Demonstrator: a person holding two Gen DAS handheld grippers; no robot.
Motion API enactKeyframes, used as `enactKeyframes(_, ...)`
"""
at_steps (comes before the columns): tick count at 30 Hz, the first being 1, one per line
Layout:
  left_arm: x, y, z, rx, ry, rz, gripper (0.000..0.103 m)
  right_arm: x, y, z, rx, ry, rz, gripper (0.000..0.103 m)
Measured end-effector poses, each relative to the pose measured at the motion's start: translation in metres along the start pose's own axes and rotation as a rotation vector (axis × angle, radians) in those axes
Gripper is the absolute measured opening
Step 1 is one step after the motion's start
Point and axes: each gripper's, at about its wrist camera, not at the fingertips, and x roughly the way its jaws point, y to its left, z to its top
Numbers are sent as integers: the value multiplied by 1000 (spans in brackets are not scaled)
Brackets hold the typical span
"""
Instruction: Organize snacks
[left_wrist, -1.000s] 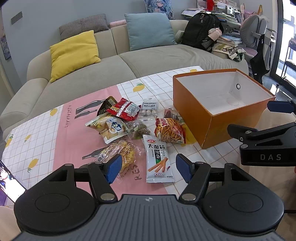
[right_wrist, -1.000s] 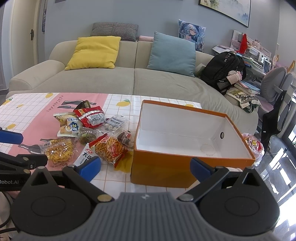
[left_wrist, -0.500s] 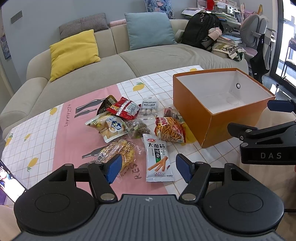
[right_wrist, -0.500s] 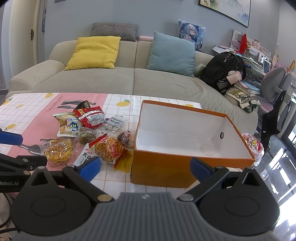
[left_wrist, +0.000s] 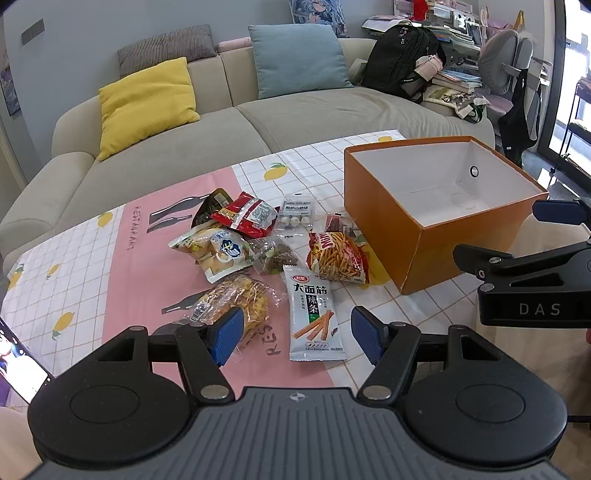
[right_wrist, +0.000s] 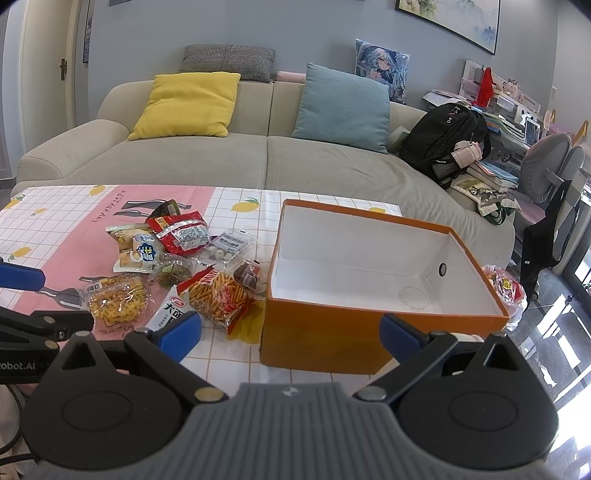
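Several snack packets lie in a heap on the pink and white tablecloth (left_wrist: 122, 258): a white spicy-strip packet (left_wrist: 314, 314), an orange stick-snack bag (left_wrist: 338, 258), a clear bag of yellow snacks (left_wrist: 236, 299), a red packet (left_wrist: 245, 214) and a cream cake packet (left_wrist: 214, 251). Right of them stands an orange box (left_wrist: 384, 221) with a bare white inside (right_wrist: 354, 273). My left gripper (left_wrist: 297, 334) hovers open just before the white packet, holding nothing. My right gripper (right_wrist: 291, 334) hangs open and holds nothing, in front of the box's near wall (right_wrist: 325, 332).
A beige sofa (left_wrist: 207, 147) with yellow (left_wrist: 146, 101) and blue (left_wrist: 295, 61) cushions runs behind the table. A black backpack (left_wrist: 400, 61) sits at its right end. A phone screen (left_wrist: 16, 365) shows at the left edge. A bagged snack (right_wrist: 508, 291) lies beyond the box's right side.
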Motion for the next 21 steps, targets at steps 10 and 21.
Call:
enactKeyframes(10, -2, -3, -2, -1, 0, -4, 79, 0, 0, 0, -1, 1, -1, 100)
enactKeyframes(21, -7, 4, -3, -5, 23, -44, 81, 7, -14, 2, 47, 71, 26, 100)
